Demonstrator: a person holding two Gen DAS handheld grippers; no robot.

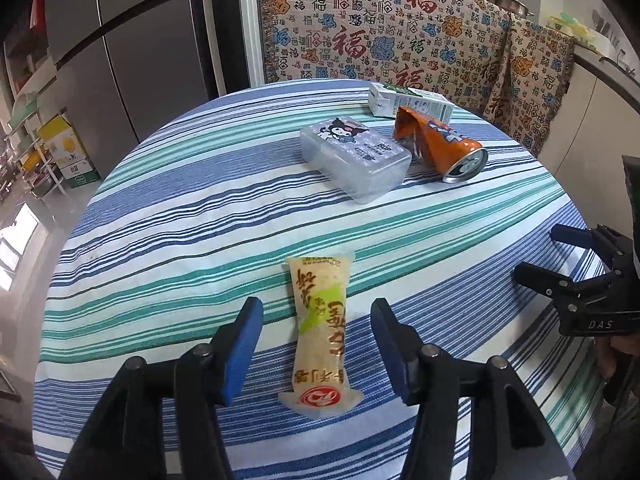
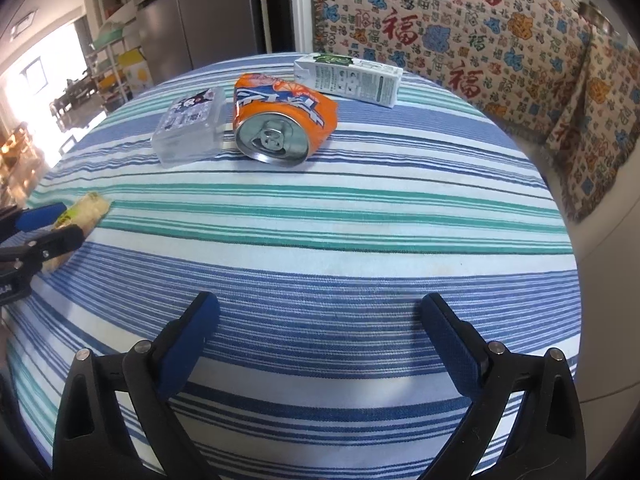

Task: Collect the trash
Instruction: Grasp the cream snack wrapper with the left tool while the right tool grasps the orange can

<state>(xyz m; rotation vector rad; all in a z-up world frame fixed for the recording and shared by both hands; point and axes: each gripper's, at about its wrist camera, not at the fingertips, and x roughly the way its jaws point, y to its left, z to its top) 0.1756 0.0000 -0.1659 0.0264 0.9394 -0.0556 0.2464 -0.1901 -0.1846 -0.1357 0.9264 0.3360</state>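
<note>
— Blue-padded jaws of the left gripper (image 1: pixel 316 344) stand apart astride the snack wrapper (image 1: pixel 320 336), pads clear of it on both sides, so nothing is gripped yet.

— How should the pick go?

— I'd lower until the pads flank the wrapper's middle, then squeeze across its narrow width; thin film may slip, so pinch low against the worktop (image 1: pixel 160 240). It lies flat and lengthways between the jaws, tan with a green patch and a red logo at the near end.

— And from the right wrist?

— Right gripper (image 2: pixel 320 340) hangs released over bare striped cloth, holding nothing. Far across lie a crushed orange can (image 2: pixel 280 120), a milk carton (image 2: pixel 352 78) behind it and a clear plastic box (image 2: pixel 190 128) just beside the can. At the left edge the wrapper shows between the other gripper's jaws.
</note>
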